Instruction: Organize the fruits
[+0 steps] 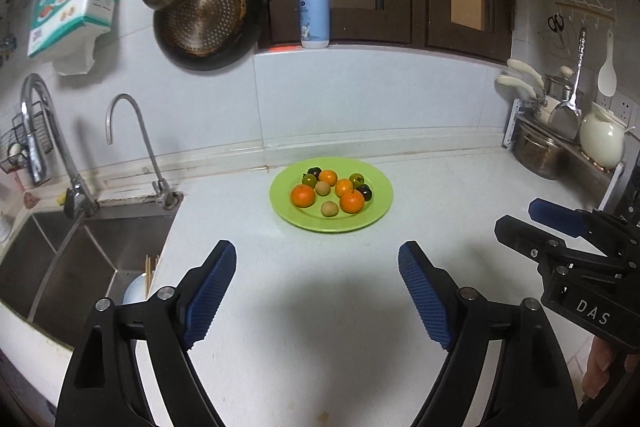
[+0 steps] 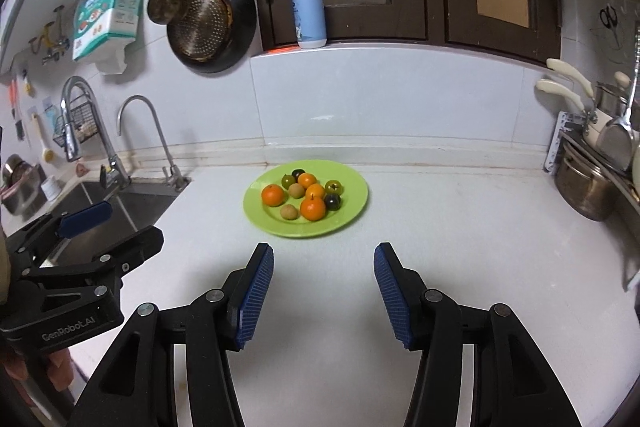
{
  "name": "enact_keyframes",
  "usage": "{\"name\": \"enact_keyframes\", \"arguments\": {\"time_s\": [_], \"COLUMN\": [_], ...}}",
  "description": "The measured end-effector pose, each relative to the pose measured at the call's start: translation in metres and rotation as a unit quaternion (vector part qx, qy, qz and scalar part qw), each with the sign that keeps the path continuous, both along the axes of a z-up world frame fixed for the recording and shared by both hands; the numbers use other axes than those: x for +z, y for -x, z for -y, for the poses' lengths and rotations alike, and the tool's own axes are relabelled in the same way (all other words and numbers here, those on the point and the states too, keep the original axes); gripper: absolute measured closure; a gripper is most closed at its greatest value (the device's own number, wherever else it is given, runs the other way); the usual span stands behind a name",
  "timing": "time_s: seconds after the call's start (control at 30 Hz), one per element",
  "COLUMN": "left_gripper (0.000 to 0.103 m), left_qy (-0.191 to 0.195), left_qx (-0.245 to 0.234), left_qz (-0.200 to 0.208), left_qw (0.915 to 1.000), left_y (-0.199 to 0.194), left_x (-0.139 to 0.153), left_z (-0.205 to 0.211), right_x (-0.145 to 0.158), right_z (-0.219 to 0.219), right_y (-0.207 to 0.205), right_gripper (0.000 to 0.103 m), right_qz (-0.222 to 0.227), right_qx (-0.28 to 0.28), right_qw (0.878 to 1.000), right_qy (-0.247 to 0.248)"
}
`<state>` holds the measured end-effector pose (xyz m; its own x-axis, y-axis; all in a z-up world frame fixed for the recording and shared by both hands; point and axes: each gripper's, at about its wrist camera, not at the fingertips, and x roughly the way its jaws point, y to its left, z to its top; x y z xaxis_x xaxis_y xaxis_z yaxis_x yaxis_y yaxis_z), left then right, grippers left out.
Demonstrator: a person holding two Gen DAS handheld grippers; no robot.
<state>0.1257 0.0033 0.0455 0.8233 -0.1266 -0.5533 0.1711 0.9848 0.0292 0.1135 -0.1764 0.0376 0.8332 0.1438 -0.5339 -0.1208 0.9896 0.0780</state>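
1. Green plate (image 1: 332,223) found on the bench (image 1: 304,307), toward the back edge, between the sink (image 1: 80,259) at the left end and the pot rack (image 1: 560,131) at the right end.
2. All fruit found on the plate: four oranges (image 1: 303,195), two tan round fruits (image 1: 329,208), four small green-to-dark tomato-like fruits (image 1: 309,180). Kinds intermixed, several touching. None seen loose on the bench.
3. Left hand-held gripper (image 1: 316,291) held short of the plate over the front of the bench, fingers spread wide, nothing between them.
4. Right hand-held gripper (image 2: 324,291) likewise short of the plate, fingers wide apart, nothing held.
5. Stage not settled: fits fruit already gathered onto the plate, equally fits a mixed pile awaiting sorting by kind. No destination container visible.
6. Should any fruit be lifted: approach from above, straddle one piece only, close gently; round fruit judged liable to roll and to nudge touching neighbours.
7. Front tan fruit and outer orange judged easiest to reach; small ones at the back crowded.
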Motion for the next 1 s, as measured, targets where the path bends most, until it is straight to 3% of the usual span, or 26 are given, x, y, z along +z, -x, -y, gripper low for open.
{"name": "enact_keyframes", "arguments": {"time_s": [0.4, 1.0], "left_gripper": [0.015, 0.011], "left_qy": [-0.009, -0.009], "left_qx": [0.013, 0.020], "left_qz": [0.022, 0.032], "left_qw": [0.9996, 0.9992], "left_y": [0.052, 0.068], "left_x": [0.010, 0.013], "left_z": [-0.003, -0.007], "right_x": [0.005, 0.010], "right_z": [-0.002, -0.004], "right_y": [0.051, 0.067], "right_gripper": [0.050, 0.050], "right_qz": [0.009, 0.024], "right_qx": [0.014, 0.011], "right_qw": [1.000, 1.000], "right_qy": [-0.008, 0.000]}}
